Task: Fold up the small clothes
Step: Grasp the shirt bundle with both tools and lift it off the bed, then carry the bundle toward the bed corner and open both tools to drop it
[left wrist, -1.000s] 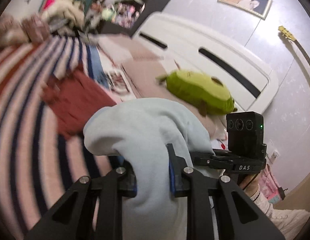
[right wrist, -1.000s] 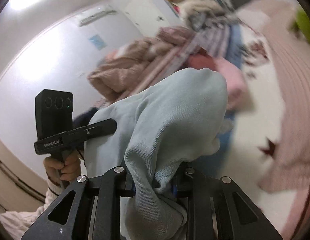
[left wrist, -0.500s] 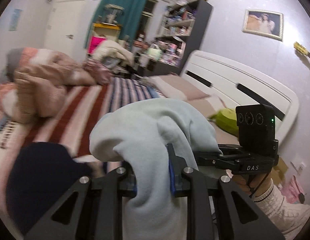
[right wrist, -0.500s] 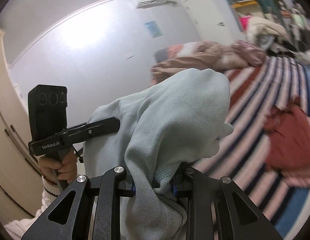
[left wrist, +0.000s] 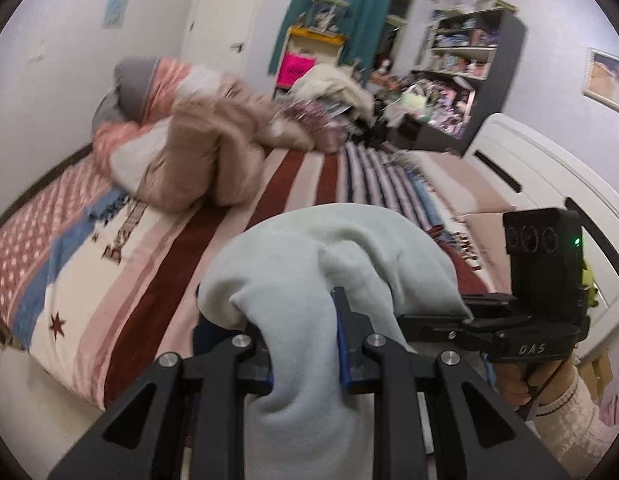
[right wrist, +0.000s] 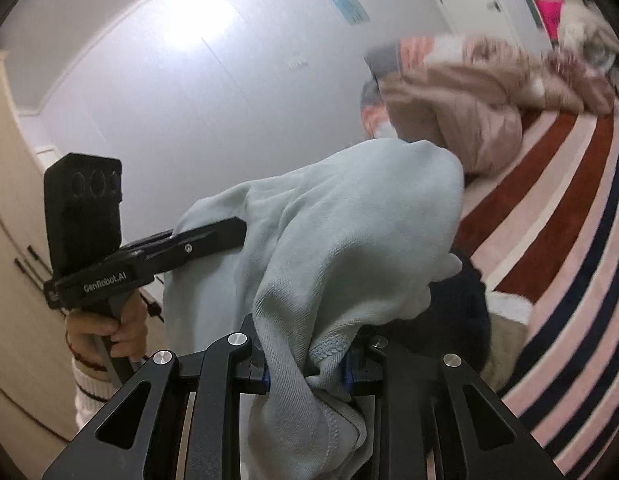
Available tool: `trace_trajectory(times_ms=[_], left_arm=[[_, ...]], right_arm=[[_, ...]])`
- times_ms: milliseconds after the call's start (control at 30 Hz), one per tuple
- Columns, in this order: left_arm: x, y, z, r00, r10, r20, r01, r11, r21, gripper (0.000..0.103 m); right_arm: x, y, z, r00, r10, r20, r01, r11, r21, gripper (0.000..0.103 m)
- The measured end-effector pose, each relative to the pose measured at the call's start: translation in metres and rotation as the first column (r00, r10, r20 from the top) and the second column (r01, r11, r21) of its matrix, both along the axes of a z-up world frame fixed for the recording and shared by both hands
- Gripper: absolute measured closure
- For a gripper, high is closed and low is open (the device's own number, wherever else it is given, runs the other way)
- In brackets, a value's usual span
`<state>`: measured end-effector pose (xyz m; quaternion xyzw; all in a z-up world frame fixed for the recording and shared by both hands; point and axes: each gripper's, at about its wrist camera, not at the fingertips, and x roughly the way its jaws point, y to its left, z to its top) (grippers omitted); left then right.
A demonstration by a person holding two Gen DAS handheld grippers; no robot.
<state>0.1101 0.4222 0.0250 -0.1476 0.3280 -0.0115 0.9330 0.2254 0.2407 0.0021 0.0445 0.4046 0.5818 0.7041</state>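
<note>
A pale blue-green garment (left wrist: 329, 264) is bunched up in the air above the striped bed. My left gripper (left wrist: 305, 356) is shut on one part of it, the cloth spilling over the fingers. In the right wrist view the same garment (right wrist: 349, 232) hangs folded over my right gripper (right wrist: 307, 364), which is shut on its stitched hem. Each gripper shows in the other's view: the right one (left wrist: 433, 320) beside the cloth, the left one (right wrist: 213, 236) reaching into it, both held by hands with white knit cuffs. A dark navy cloth (right wrist: 461, 304) lies under the garment.
The bed has a striped red, pink and navy blanket (left wrist: 293, 176). A heap of pink and tan bedding (left wrist: 201, 148) lies at its far end. A white headboard (left wrist: 549, 168) stands at right, cluttered shelves (left wrist: 457, 80) behind. A plain wall (right wrist: 189, 80) fills the left.
Both grippers have swung across the room with the garment still held. The view turned from the headboard, green plush and red garment toward the bedding heap and the wall.
</note>
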Motion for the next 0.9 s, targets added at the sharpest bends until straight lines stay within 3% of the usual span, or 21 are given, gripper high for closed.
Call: trace_trajectory(times_ms=[133,300,500,633,767,900], left_arm=[[0.018,0.029,-0.036,0.999,0.019,-0.039,-0.022,0.998,-0.063,0.083],[0.034,0.049,-0.065,0.997,0.023,-0.068,-0.031,0.992,-0.118,0.079],[0.031,0.051,-0.062,0.998,0.044,-0.047,-0.049,0.992,-0.120,0.053],[0.026,0.042,-0.055,0.997,0.064,-0.043,-0.067,0.996,-0.065,0.044],[0.021,0.038,-0.046,0.998,0.059,-0.030,-0.061,0.995,-0.076,0.042],[0.013,0.025,-0.032,0.996,0.083,-0.032,-0.083,0.997,-0.008,0.039]], right_arm=[[0.023,0.025,-0.027,0.999,-0.007,-0.039,0.005,0.999,-0.052,0.083],[0.035,0.034,-0.048,1.000,-0.004,-0.024,0.001,0.994,-0.109,0.073],[0.043,0.020,-0.052,0.999,-0.017,-0.033,0.014,0.996,-0.093,0.042],[0.047,0.003,-0.049,0.999,-0.034,-0.039,0.032,0.997,-0.070,0.041],[0.044,-0.011,-0.043,0.998,-0.047,-0.031,0.045,0.997,-0.064,0.039],[0.035,-0.025,-0.037,0.998,-0.056,0.000,0.055,0.996,-0.068,0.039]])
